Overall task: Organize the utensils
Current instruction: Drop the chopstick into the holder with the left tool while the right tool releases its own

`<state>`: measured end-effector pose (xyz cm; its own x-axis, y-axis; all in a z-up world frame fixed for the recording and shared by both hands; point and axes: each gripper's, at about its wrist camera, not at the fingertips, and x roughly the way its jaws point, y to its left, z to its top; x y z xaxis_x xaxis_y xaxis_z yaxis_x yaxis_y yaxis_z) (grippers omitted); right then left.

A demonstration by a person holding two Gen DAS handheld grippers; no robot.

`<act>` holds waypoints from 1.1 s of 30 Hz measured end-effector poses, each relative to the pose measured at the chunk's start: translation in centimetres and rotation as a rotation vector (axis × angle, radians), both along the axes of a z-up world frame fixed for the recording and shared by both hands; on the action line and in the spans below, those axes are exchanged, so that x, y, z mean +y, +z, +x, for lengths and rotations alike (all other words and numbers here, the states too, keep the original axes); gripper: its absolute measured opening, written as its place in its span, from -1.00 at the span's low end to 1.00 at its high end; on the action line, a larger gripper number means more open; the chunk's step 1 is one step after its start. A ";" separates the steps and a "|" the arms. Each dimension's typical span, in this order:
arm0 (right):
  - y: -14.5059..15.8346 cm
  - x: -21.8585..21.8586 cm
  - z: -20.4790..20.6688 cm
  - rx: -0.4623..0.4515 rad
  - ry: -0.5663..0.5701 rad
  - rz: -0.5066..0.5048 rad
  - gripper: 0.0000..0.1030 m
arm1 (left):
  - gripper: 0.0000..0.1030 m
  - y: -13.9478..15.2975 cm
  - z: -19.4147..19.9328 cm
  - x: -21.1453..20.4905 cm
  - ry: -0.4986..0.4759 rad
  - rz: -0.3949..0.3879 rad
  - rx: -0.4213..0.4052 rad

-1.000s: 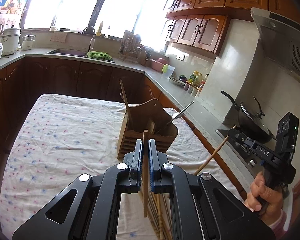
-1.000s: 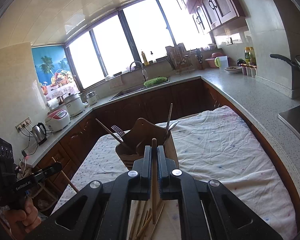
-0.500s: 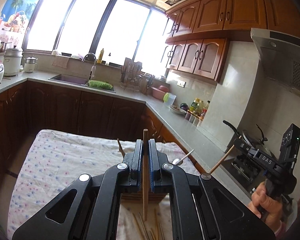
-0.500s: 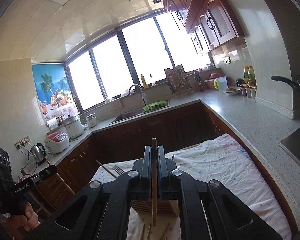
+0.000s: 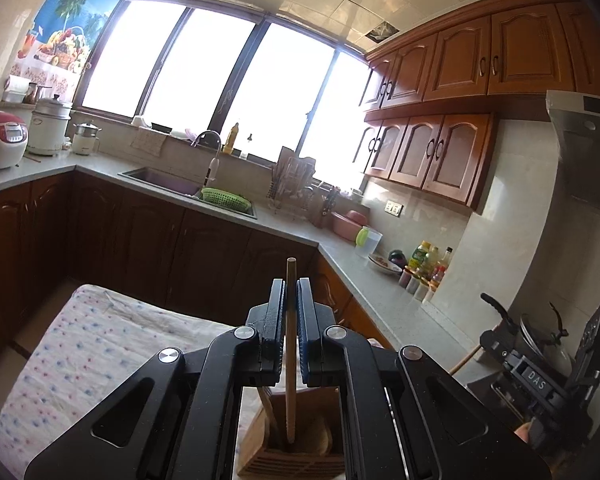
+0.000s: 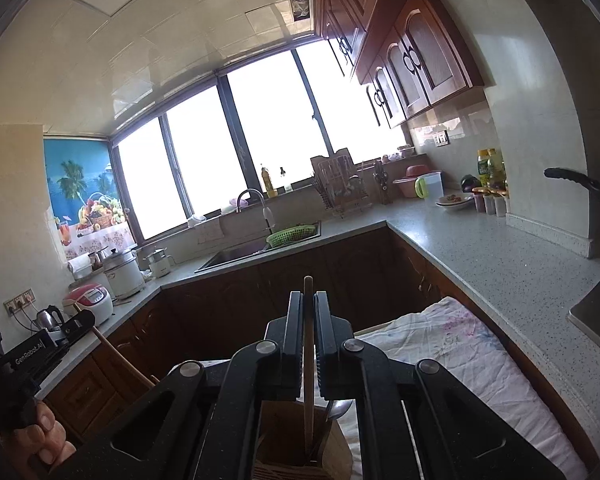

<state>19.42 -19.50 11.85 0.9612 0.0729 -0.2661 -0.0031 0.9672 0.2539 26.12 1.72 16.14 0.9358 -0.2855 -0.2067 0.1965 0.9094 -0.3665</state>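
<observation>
Kitchen w/ wood cabinets, grey counter round the walls, and a cloth-covered table in the middle where the work is.

Each tool is clamped narrow on one wooden chopstick. Left gripper pinches its chopstick mid-shaft, stick near upright, top end poking above the pads, lower end down inside the wooden utensil holder. Right gripper does the same w/ its own chopstick, tip also reaching into the holder.

Key relation: holder sits straight below both tools, and each stick's long axis points down into it, so the coming move looks like a plain drop or lower, no sideways shift needed. Neither hand is clearly nearer; both seem right over the box. Which compartment each tip is in, can't tell.

Hidden or unclear: gripper bodies block most of the holder, so only a slice shows btwn the arms. Other items stand in it, a dark handle in the left view and what looks like a spoon in the right view. Whether the tips touch the bottom is not visible. Table front edge is cut off. From the right view, the left tool's stick shows slanted at the far left edge, partly lost behind the frame.
</observation>
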 end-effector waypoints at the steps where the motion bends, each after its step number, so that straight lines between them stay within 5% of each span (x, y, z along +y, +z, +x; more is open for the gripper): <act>1: -0.7 0.0 0.1 0.010 0.000 0.001 -0.90 | -0.91 -0.7 0.2 -0.2 0.007 -0.002 0.008; 14: -5.3 0.2 2.1 0.132 0.001 -0.009 -0.90 | -0.90 -7.2 2.1 -1.9 -0.036 0.030 0.124; 29: -5.1 -0.1 2.3 0.149 0.010 0.014 -0.79 | -0.89 -6.9 2.4 -2.4 -0.056 0.059 0.161; 31: -5.0 -0.4 2.0 0.147 0.017 0.034 -0.68 | -0.75 -6.8 2.1 -2.2 -0.061 0.050 0.175; 33: -4.5 -0.7 1.2 0.126 0.017 0.051 -0.38 | -0.15 -6.7 1.4 -2.0 -0.049 0.048 0.174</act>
<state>20.64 -20.20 7.32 0.9187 0.1055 -0.3806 0.0157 0.9532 0.3020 27.53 -0.24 9.44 0.8702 -0.3155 -0.3783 0.1784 0.9177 -0.3550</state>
